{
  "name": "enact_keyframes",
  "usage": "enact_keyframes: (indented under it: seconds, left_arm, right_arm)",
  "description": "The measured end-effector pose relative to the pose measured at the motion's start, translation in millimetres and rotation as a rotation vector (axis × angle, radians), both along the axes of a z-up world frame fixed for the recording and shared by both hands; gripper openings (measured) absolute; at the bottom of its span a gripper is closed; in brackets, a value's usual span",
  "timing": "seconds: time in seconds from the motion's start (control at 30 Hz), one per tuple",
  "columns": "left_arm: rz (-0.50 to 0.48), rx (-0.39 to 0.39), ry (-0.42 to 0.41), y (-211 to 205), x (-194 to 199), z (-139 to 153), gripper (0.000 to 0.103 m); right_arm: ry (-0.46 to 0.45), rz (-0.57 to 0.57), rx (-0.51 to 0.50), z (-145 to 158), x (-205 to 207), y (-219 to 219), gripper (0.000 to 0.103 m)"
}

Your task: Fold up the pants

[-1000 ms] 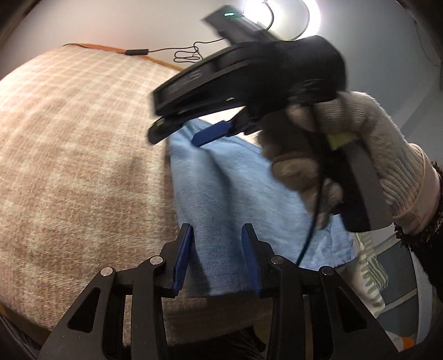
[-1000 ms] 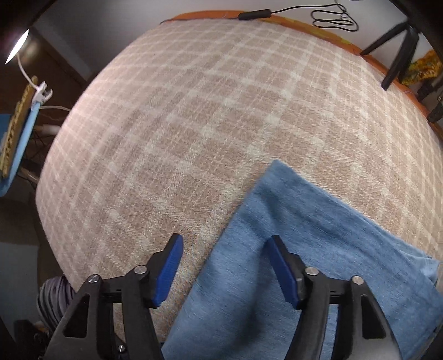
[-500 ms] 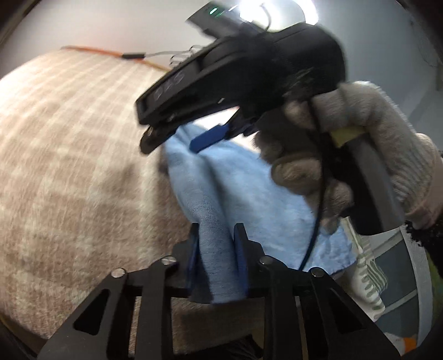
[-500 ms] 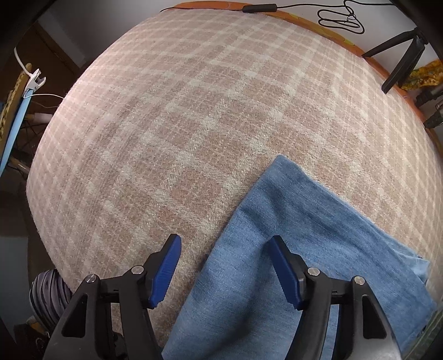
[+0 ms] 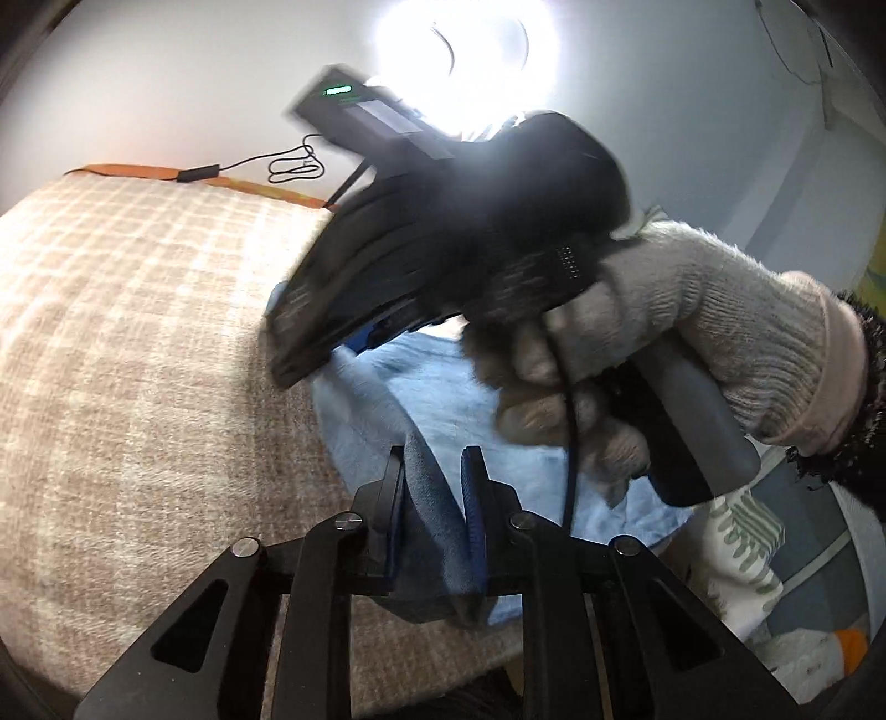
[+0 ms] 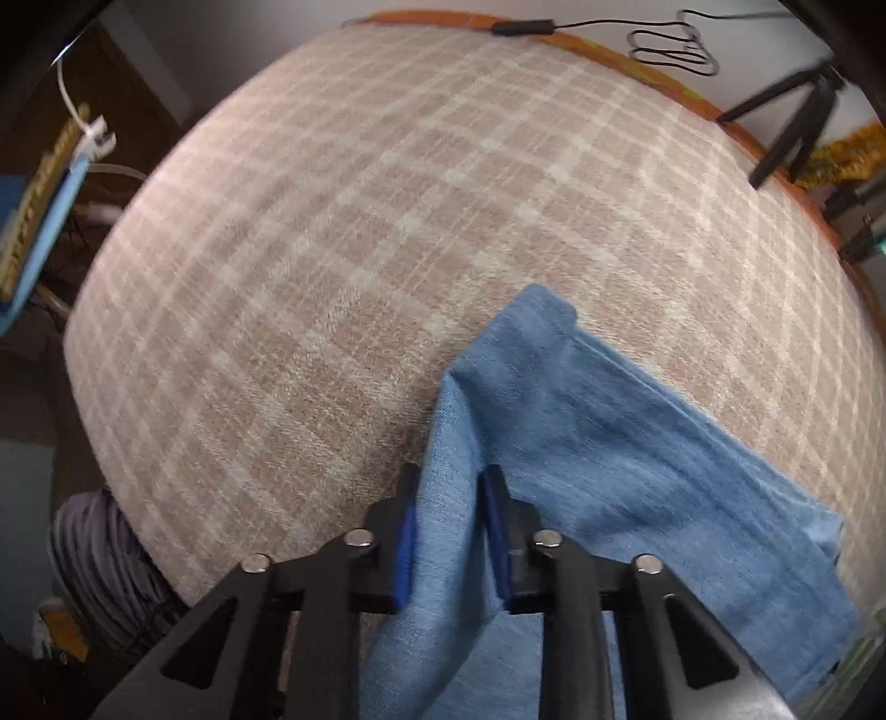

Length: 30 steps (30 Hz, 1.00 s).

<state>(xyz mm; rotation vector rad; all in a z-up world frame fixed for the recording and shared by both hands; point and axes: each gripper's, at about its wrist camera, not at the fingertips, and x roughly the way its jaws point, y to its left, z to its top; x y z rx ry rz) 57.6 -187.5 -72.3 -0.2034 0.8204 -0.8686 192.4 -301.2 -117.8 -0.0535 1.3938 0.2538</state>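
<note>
Both grippers have just closed on the pants (image 6: 637,459): left gripper (image 5: 437,471) pinches a fold between its pads, right gripper (image 6: 448,487) pinches the edge likewise

Two fisheye views, each from a camera mounted just behind a handheld gripper and looking forward along its two fingers. The left wrist view sits close above the near edge of a checked blanket (image 5: 138,343), angled gently downward and across it toward the far wall, with the left gripper (image 5: 437,471) at the bottom of the frame and the right gripper (image 5: 332,349) with its gloved hand (image 5: 653,343) filling the middle, very near. The right wrist view looks steeply down onto the blanket (image 6: 360,249) from close above. Both views share the blanket, the blue pants (image 5: 432,387) (image 6: 609,443) lying on it, and the coiled black cable (image 5: 293,163) (image 6: 670,47) beyond the blanket's far edge.
</note>
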Motion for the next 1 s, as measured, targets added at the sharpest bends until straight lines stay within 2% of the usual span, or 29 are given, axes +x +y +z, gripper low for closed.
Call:
enact_keyframes:
  seconds: [0.07, 0.17, 0.27, 0.37, 0.47, 0.77, 1.0]
  left_arm:
    - [-0.014, 0.003, 0.003, 3, -3, 7, 0.026]
    - [-0.035, -0.012, -0.013, 20, -10, 24, 0.035]
    - [-0.036, -0.038, -0.055, 42, -14, 42, 0.037]
    - [-0.008, -0.011, -0.093, 45, -6, 49, 0.037]
    - [-0.009, 0.020, -0.066, 28, 10, 41, 0.037]
    - [-0.188, 0.090, 0.002, -61, 25, 2, 0.037]
    - [-0.280, 0.098, -0.014, -106, 16, 8, 0.037]
  right_arm:
    - [-0.040, -0.054, 0.088, 11, -7, -21, 0.010]
    - [-0.122, -0.150, 0.227, 28, -26, -59, 0.008]
    - [-0.213, -0.202, 0.314, 42, -51, -91, 0.008]
    - [-0.273, -0.273, 0.380, 50, -65, -126, 0.007]
    - [-0.303, -0.351, 0.444, 52, -78, -159, 0.007]
    - [-0.358, -0.457, 0.465, 65, -119, -235, 0.007]
    - [-0.398, -0.553, 0.451, 69, -151, -293, 0.006]
